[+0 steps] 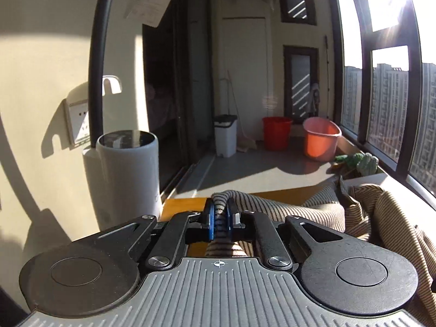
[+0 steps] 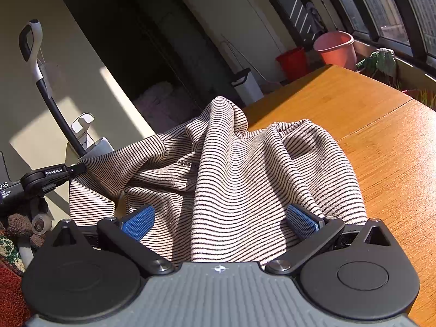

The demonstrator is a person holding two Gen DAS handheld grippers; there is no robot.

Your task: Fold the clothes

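The left gripper (image 1: pixel 219 219) is pinching a bunched fold of the beige, dark-striped knit garment (image 2: pixel 231 179) above the orange-brown wooden table (image 2: pixel 381 136). The right gripper (image 2: pixel 219 222) is hovering with fingers spread wide, fabric lying between them.

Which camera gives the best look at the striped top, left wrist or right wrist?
The right wrist view: the beige black-striped knit top fills the centre, draped over the wooden table, folds visible. The left wrist view shows only a bunched ridge pinched in the left gripper and crumpled fabric at the right.

Soft ribbed striped cloth garment (image 2: pixel 231 179) lies on a smooth, satin wooden table (image 2: pixel 381 141); gripper pads (image 2: pixel 137 222) are textured blue rubber.
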